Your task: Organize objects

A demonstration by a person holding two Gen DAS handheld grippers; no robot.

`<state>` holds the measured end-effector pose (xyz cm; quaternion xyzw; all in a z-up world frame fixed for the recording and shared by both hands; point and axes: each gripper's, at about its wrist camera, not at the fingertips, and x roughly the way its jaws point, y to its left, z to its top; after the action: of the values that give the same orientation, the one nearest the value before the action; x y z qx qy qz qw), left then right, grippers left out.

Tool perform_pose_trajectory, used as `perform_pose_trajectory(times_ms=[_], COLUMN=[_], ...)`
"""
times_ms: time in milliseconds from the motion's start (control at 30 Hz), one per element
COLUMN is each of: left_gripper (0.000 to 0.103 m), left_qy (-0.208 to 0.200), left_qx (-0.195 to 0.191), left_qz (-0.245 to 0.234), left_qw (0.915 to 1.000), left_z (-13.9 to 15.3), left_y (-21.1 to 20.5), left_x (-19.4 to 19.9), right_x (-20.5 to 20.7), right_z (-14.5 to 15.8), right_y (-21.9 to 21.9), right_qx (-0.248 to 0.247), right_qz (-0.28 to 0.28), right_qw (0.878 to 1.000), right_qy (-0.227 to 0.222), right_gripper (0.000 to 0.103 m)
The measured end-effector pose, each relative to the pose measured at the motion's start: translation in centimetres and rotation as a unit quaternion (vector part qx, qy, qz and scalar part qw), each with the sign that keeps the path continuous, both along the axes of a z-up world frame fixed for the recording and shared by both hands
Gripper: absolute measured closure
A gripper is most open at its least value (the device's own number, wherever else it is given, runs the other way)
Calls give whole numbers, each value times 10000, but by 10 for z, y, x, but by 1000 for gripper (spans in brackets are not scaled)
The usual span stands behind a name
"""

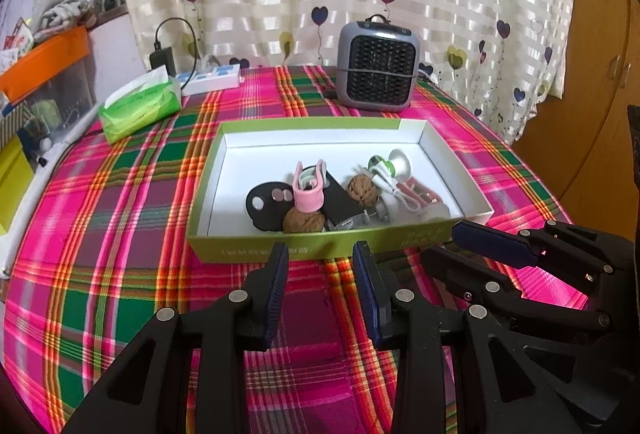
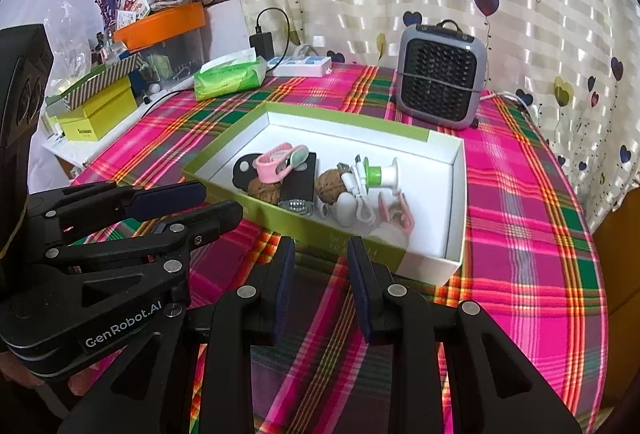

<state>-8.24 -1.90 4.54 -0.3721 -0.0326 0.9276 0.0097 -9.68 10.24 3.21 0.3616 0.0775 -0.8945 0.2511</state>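
A green box (image 1: 280,248) (image 2: 450,262) with a white inside lies on the plaid table. In it lie a pink clip (image 1: 307,193) (image 2: 274,159), two walnuts (image 1: 303,222) (image 1: 362,190), a black flat piece (image 1: 262,207), a black device (image 2: 298,189), a white cable (image 1: 394,189) (image 2: 356,179) and a green-white suction piece (image 1: 394,163) (image 2: 380,173). My left gripper (image 1: 322,254) (image 2: 218,201) is open and empty, just in front of the box's near wall. My right gripper (image 2: 320,250) (image 1: 444,240) is open and empty, beside it at the box's near right corner.
A grey fan heater (image 1: 378,67) (image 2: 440,79) stands behind the box. A green tissue pack (image 1: 140,105) (image 2: 230,75), a white power strip (image 1: 212,77) and a black adapter (image 1: 163,59) sit at the back left. Cluttered boxes (image 2: 94,113) stand left of the table; curtain behind.
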Motion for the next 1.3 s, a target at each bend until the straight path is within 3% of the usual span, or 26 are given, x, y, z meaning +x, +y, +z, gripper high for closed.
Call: perform_pose_trajectory(times_ms=[600, 867, 1300], left_gripper=[72, 72, 72], left_qy=[-530, -570, -572], left_qx=[-60, -276, -291], left_qz=[-4, 42, 45], left_qw=[9986, 9980, 9979], left_z=[-35, -35, -36], left_y=[0, 3, 3], left_x=[-19, -23, -23], right_x=[-17, -20, -21], right_z=[-35, -36, -36], right_y=[-6, -8, -8], right_qx=[286, 498, 513], right_qz=[-59, -243, -271], right_qw=[9977, 9972, 9970], right_qy=[-611, -508, -503], right_gripper=[75, 75, 75])
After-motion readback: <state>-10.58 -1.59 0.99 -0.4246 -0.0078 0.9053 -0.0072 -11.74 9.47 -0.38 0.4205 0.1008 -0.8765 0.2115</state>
